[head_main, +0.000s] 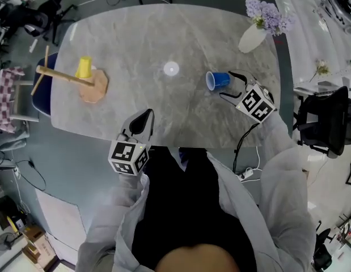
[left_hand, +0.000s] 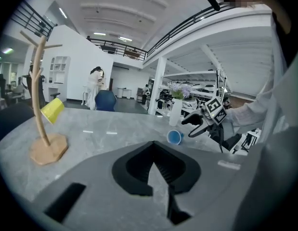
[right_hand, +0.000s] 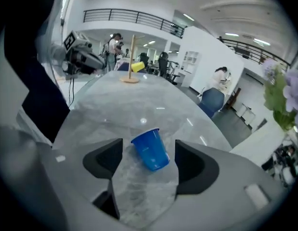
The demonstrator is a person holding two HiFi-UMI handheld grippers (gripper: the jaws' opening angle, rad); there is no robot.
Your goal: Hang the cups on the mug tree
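A blue cup [head_main: 217,80] lies on its side on the grey marble table [head_main: 164,38], right of centre. My right gripper [head_main: 227,84] is open just behind it, one finger on each side. In the right gripper view the blue cup [right_hand: 149,149] sits between the spread pads of the right gripper [right_hand: 149,155], touching neither. The wooden mug tree [head_main: 79,81] stands at the table's left with a yellow cup [head_main: 83,68] hung on it. My left gripper [head_main: 142,120] is at the near table edge, shut and empty. From the left gripper [left_hand: 153,170] I see the mug tree [left_hand: 43,109], yellow cup [left_hand: 53,109] and blue cup [left_hand: 174,137].
A white vase with purple flowers [head_main: 260,24] stands at the table's far right corner, beyond the blue cup. A black chair [head_main: 328,120] is off the table's right side. People stand far off in the room behind the table.
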